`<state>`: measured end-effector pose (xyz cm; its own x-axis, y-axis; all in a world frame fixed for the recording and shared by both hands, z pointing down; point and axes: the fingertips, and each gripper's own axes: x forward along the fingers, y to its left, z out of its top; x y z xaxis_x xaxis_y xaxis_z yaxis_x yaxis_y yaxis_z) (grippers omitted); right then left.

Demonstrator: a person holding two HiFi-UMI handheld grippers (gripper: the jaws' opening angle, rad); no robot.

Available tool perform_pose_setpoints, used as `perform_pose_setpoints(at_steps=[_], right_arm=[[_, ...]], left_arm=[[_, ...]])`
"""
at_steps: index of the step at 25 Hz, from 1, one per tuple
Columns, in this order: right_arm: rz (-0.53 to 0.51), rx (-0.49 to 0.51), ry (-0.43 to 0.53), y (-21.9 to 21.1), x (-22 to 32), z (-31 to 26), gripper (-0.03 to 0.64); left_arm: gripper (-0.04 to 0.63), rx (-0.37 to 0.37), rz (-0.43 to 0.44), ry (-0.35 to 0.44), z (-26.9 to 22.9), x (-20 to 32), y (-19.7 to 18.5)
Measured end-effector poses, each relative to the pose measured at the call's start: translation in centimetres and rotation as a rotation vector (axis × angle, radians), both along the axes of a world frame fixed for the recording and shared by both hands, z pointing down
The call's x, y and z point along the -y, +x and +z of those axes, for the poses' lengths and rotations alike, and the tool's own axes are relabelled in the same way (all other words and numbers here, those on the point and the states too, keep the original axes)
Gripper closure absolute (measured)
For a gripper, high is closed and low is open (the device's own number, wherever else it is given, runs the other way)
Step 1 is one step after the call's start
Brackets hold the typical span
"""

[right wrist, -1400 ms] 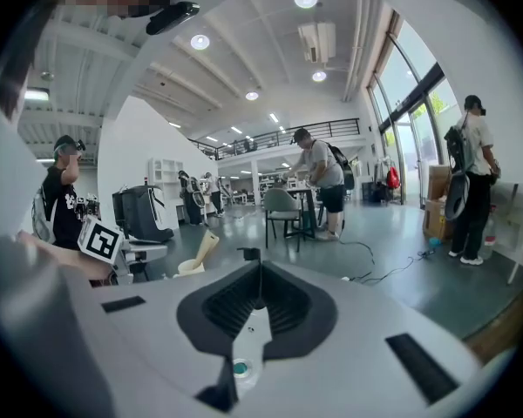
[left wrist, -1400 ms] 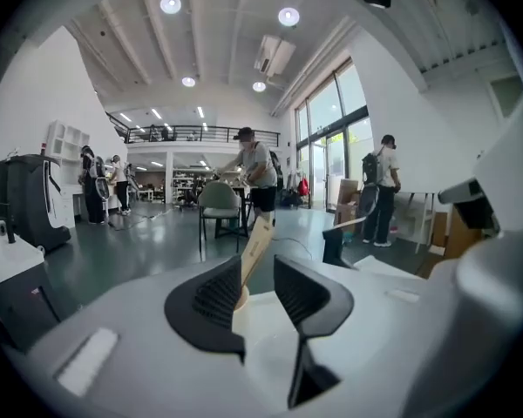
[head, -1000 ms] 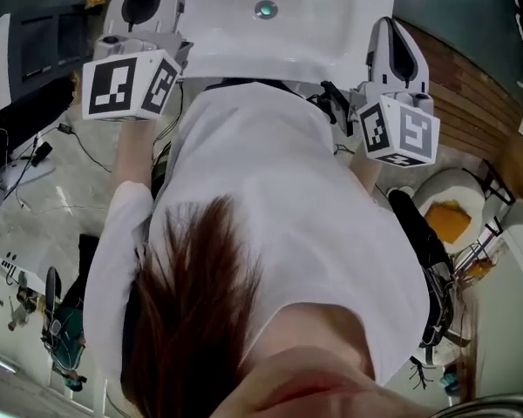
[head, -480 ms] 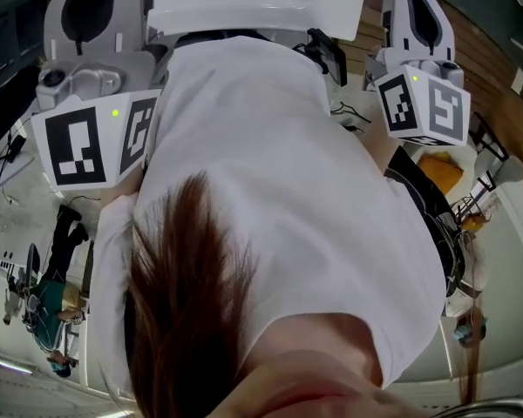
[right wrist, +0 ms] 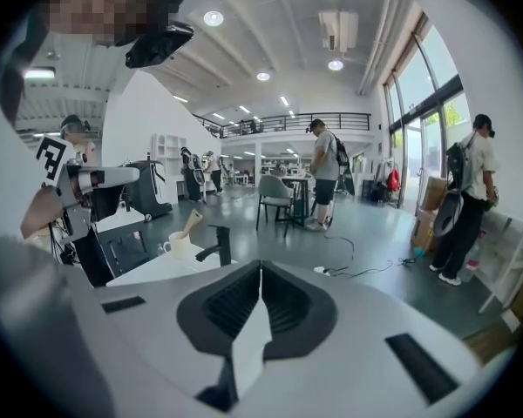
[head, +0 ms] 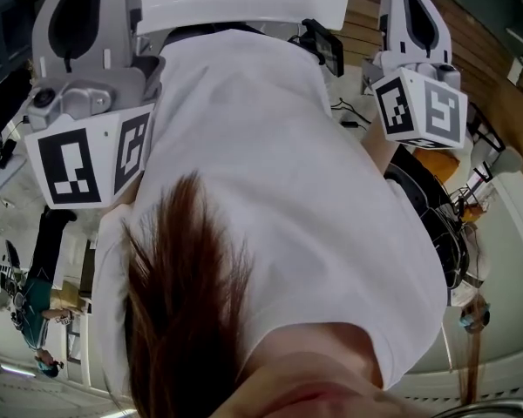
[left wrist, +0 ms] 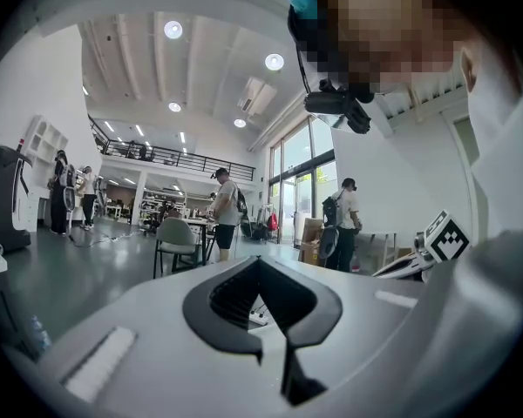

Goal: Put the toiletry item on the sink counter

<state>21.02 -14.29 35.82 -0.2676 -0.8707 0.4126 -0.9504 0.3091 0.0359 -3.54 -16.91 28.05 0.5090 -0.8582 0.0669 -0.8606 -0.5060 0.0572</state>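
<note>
Cup (right wrist: 177,246) on sink counter (right wrist: 152,270), beyond right gripper (right wrist: 260,277).

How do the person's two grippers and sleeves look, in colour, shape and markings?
The left gripper and the right gripper have light grey, rounded shells with a black ribbed recess at the front. Each bears a white cube with black square markers: left cube, right cube. The person wears a white short-sleeved shirt.

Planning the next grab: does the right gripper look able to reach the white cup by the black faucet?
Probably yes: nothing stands between the right gripper and the white cup beside the faucet, but its tongs are shut.
</note>
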Motion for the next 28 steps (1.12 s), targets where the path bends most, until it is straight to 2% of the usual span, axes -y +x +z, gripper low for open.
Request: perform_pose_setpoints(at_steps=[11,18,28], right_arm=[[-0.016,0.003,-0.003,0.2,-1.5,0.6,0.606],[0.008,-0.005,0.007,0.6,-1.2,0.9,0.606],[0.017,-0.027,0.028,1.0,-1.1,-0.6,0.606]], left_arm=[[0.586,-0.012,-0.013,0.001,0.3,-0.8,0.4],[0.586,-0.021,-0.009,-0.003,0.8,-0.1,0.2],[0.586,-0.023,-0.008,-0.003,-0.2,0.3,-0.1]])
